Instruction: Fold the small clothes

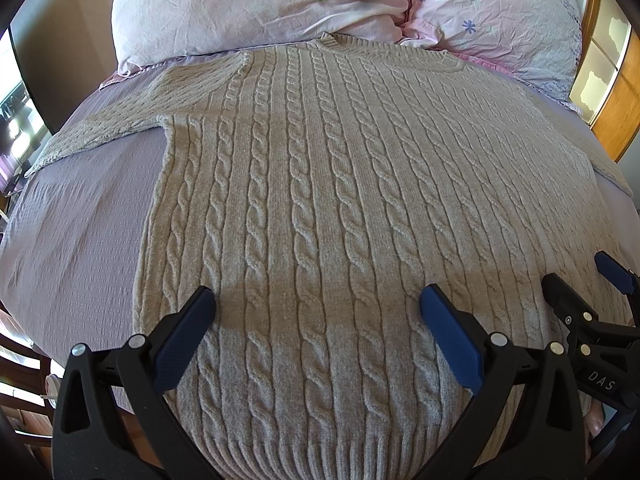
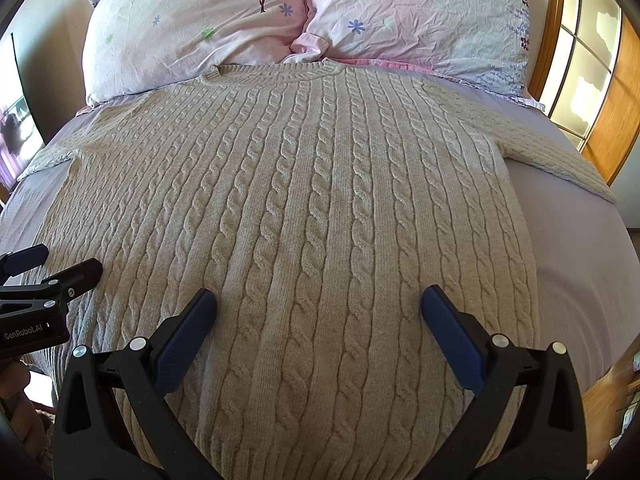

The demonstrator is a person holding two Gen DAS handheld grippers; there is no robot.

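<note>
left gripper point(image 1: 316, 300): your fingers spread wide, gripping nothing, above the hem
right gripper point(image 2: 318, 300): same, just beside it
sweater point(image 1: 320, 184): flat on bed point(image 1: 80, 216), collar toward pillows point(image 2: 200, 20)

"DAS" in white letters on the black body of the right gripper point(image 1: 576, 280), "GenRobot.AI" in white on the black body of the left gripper point(image 2: 60, 264)

Both wrist views close above sweater point(image 1: 320, 200) hem, facing pillows point(image 2: 200, 32) (shared), side by side
</note>
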